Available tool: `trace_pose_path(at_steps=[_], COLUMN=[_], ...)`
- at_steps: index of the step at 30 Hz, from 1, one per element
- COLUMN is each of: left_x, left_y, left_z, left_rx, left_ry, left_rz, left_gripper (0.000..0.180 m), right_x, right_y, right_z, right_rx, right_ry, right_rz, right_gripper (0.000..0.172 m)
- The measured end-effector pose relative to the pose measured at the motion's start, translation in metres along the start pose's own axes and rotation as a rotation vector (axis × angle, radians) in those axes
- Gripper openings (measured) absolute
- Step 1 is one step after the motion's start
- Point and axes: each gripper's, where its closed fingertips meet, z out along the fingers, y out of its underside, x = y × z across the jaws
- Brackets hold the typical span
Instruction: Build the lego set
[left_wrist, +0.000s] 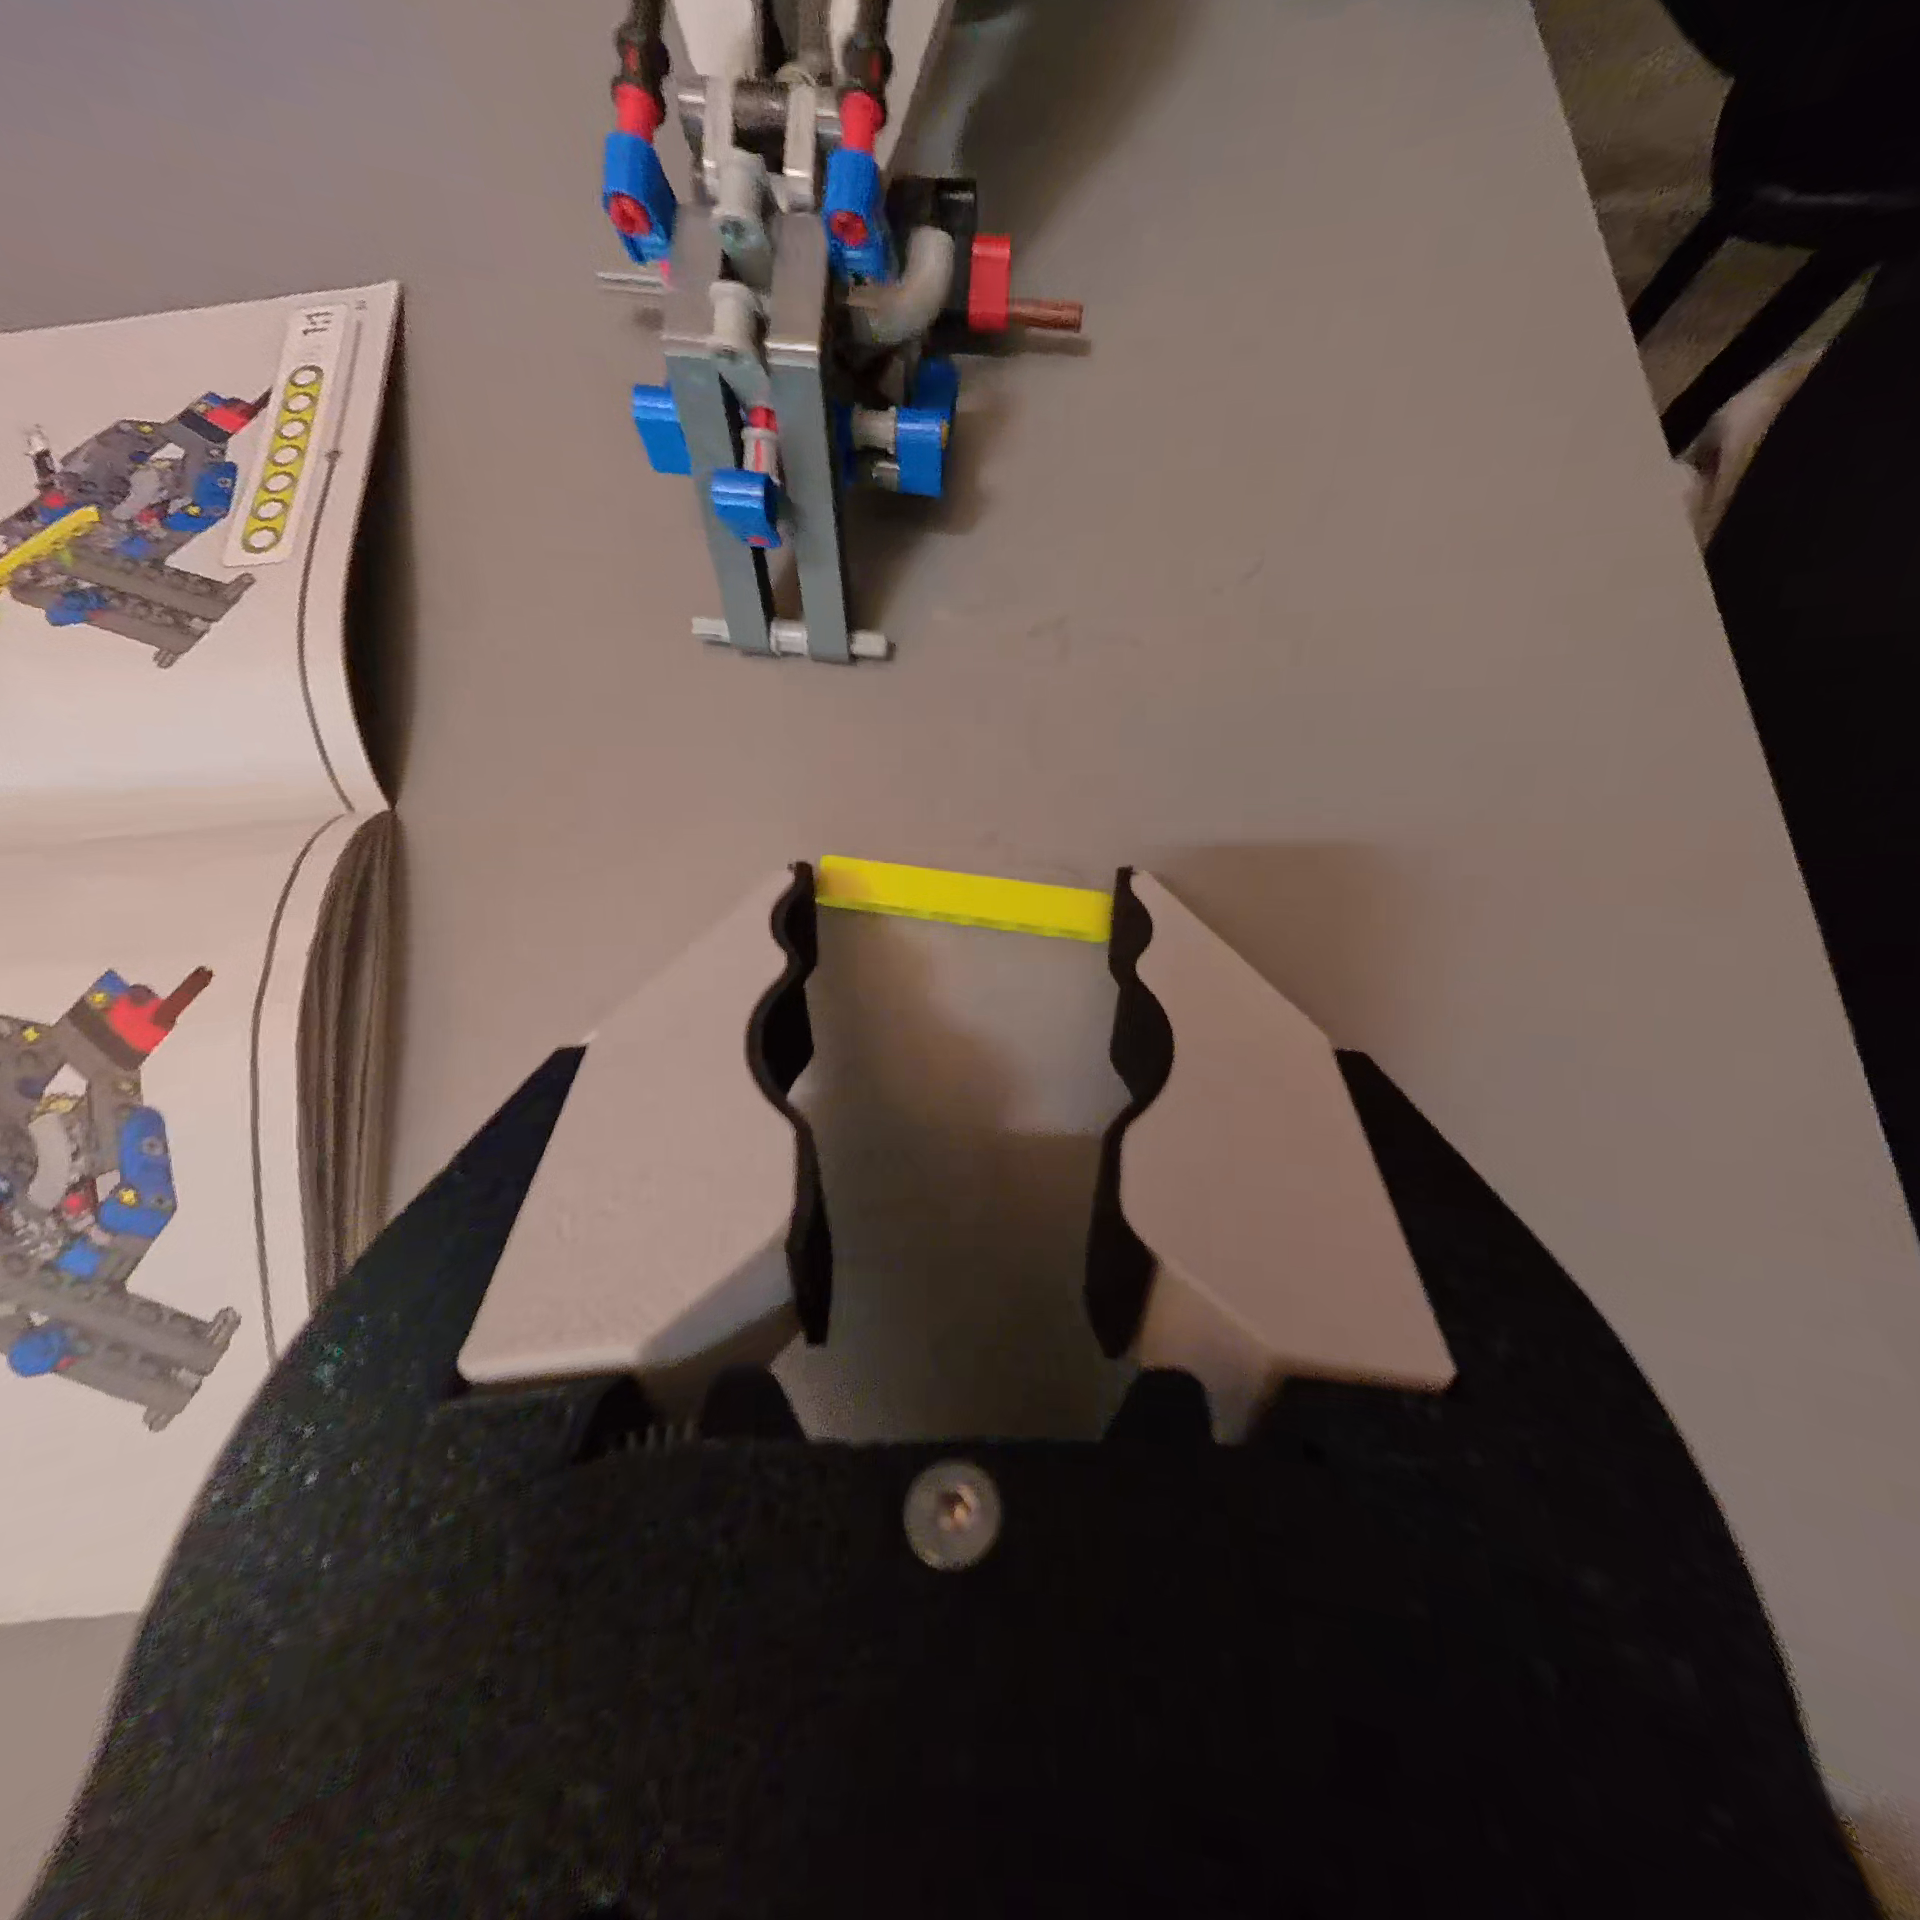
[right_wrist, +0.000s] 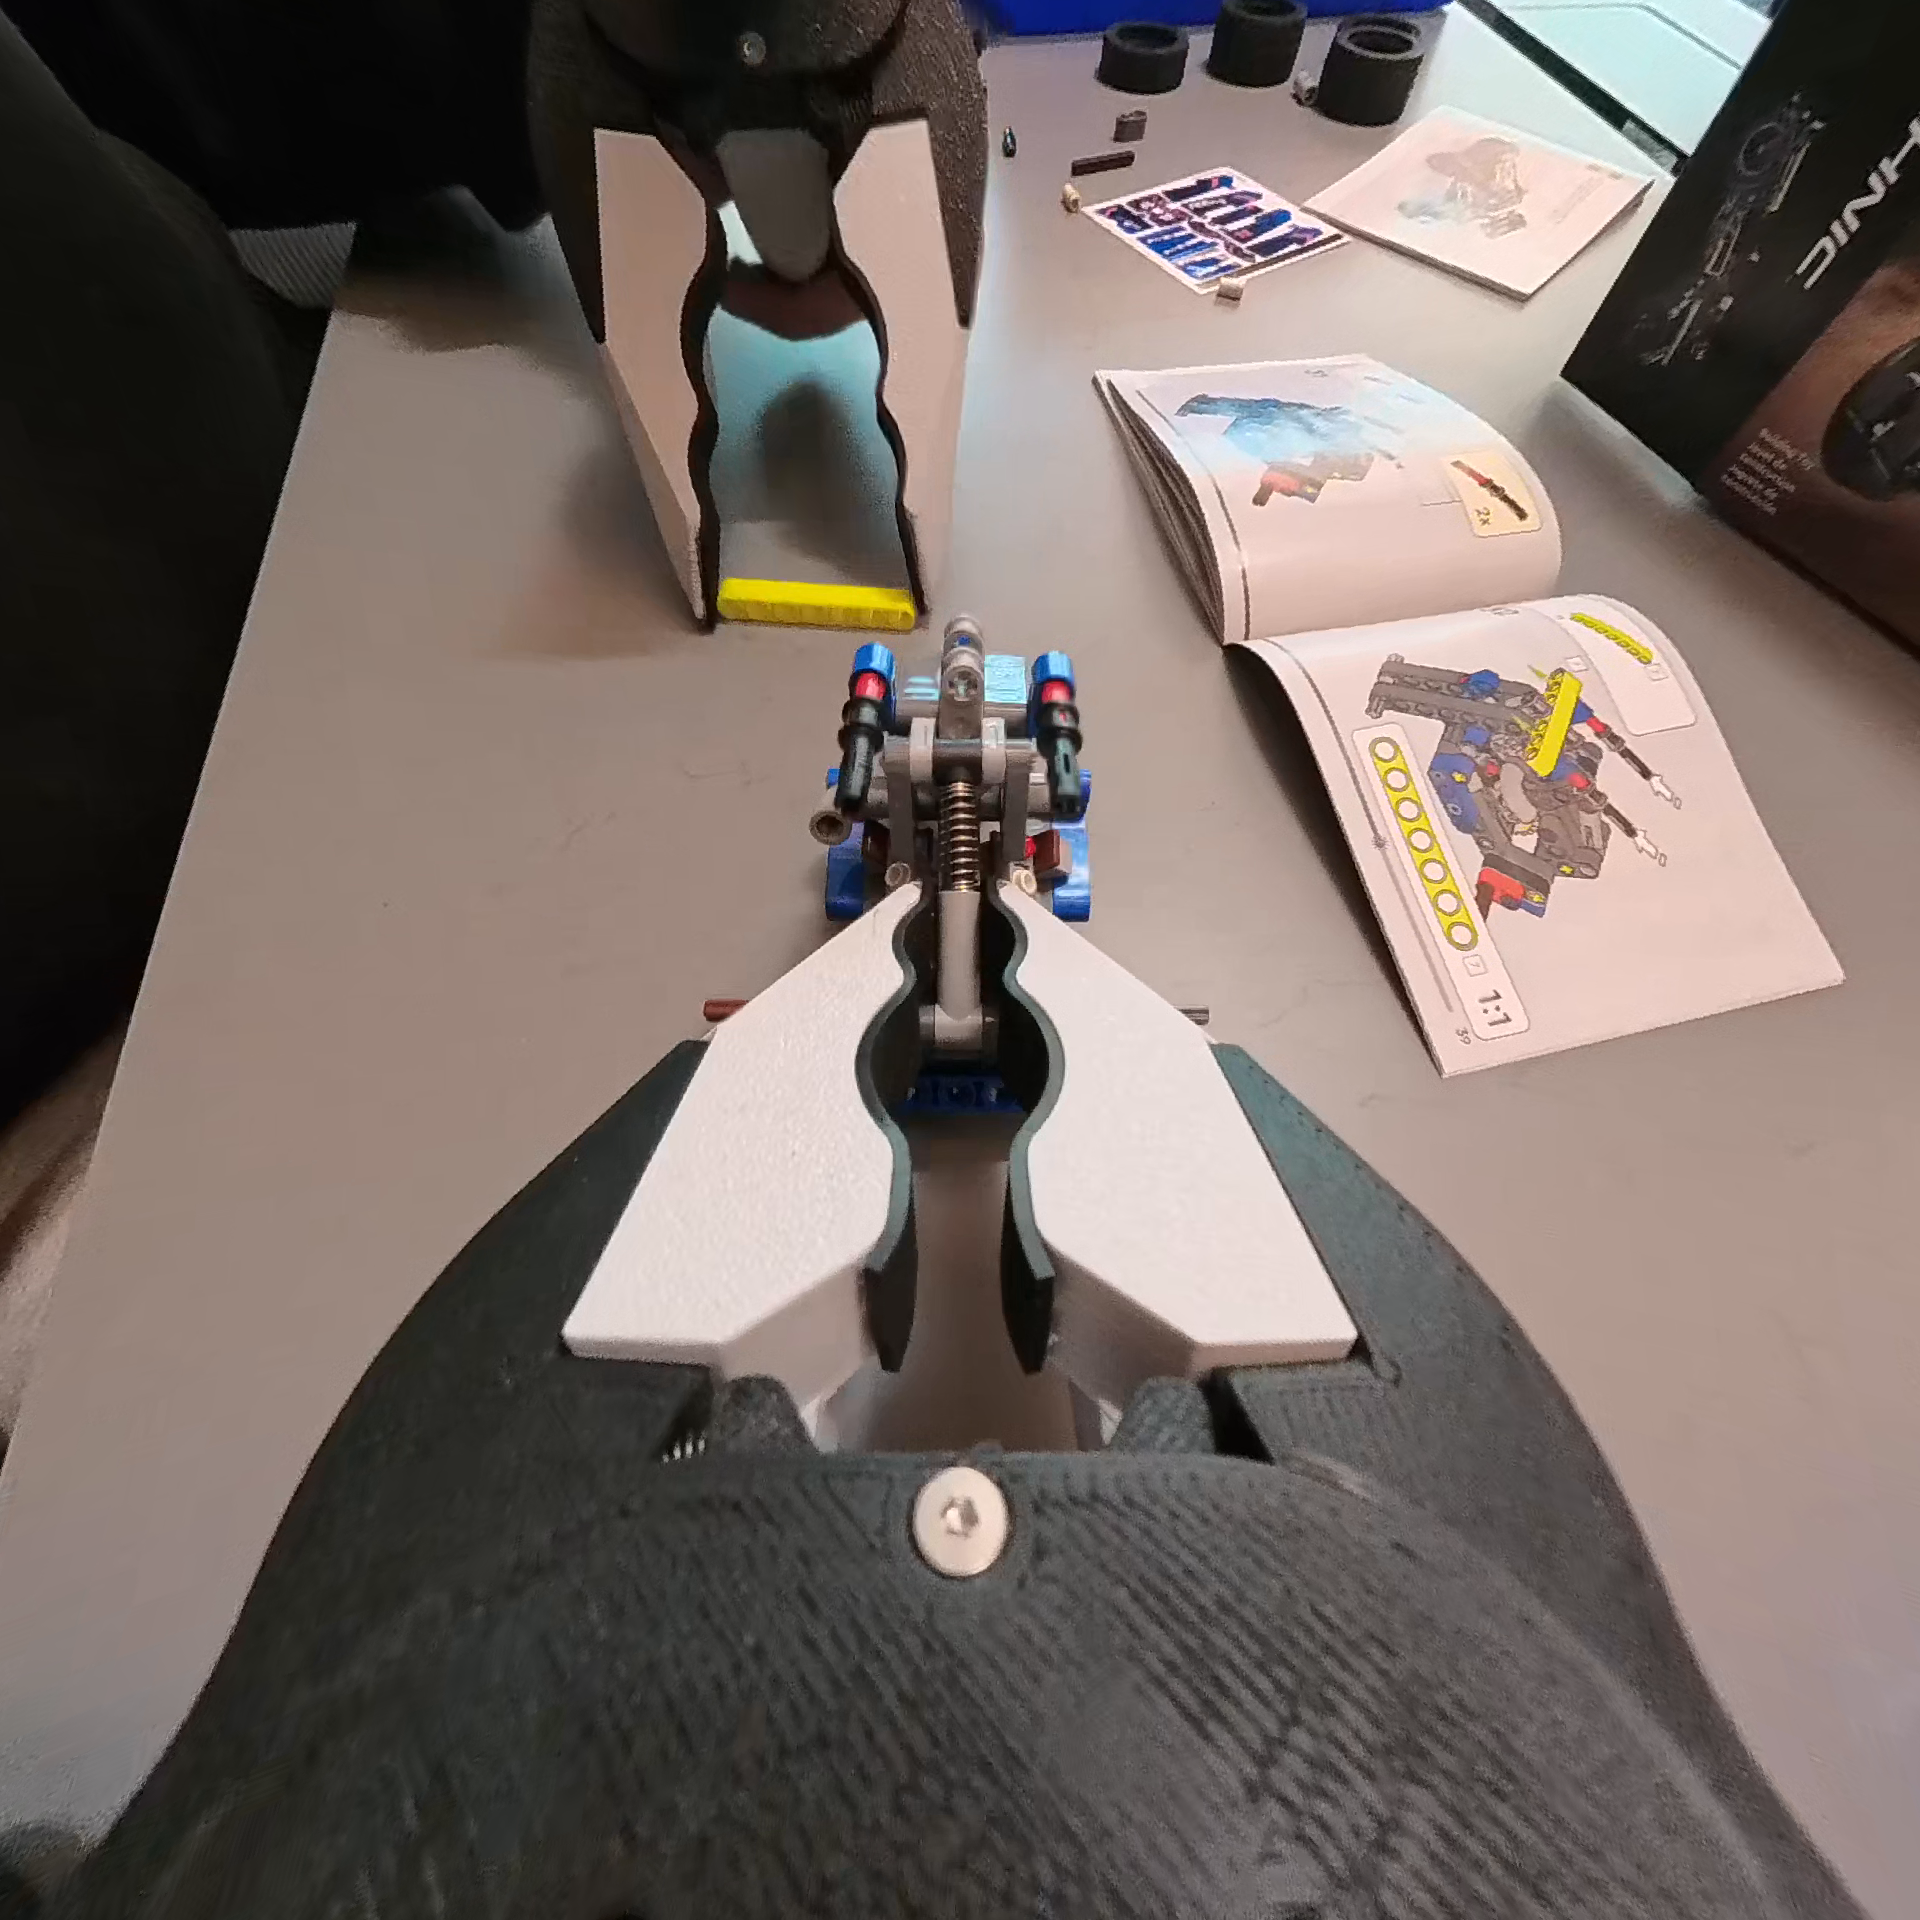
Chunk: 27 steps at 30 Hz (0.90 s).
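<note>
grey table (left_wrist: 1299, 675): right edge near, bare centre | left gripper (left_wrist: 961, 899) spread, flat yellow plastic beam (left_wrist: 961, 902) between tips, contact unclear | right gripper (right_wrist: 961, 899) clamps grey-blue brick model (right_wrist: 961, 790)

The left gripper (left_wrist: 964, 899) stands with its fingers (left_wrist: 795, 904) spread wide over the grey surface (left_wrist: 1299, 644), a flat yellow plastic beam (left_wrist: 961, 899) lying crosswise between the tips. Farther ahead stands a grey, blue and red building-brick assembly (left_wrist: 779, 416). An open instruction booklet (left_wrist: 177, 727) lies at the left.
</note>
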Motion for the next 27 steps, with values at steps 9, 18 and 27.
trace_pose_path(at_steps=[9, 18, 27], left_x=[-0.018, -0.027, -0.026], left_y=[-0.09, -0.098, -0.093], left_z=[-0.021, 0.01, 0.016], left_rx=[0.275, 0.251, 0.284], left_ry=[-0.103, -0.045, -0.019], left_rz=[0.111, 0.139, 0.014], left_gripper=[0.054, 0.054, 0.054], right_x=[-0.003, -0.004, -0.003], right_y=[-0.001, -0.002, 0.0], right_z=[0.001, -0.001, 0.001], right_rx=[0.001, 0.011, -0.003], right_ry=[-0.003, 0.005, 0.013], right_rz=[-0.02, -0.041, -0.047], right_gripper=[0.005, 0.005, 0.005])
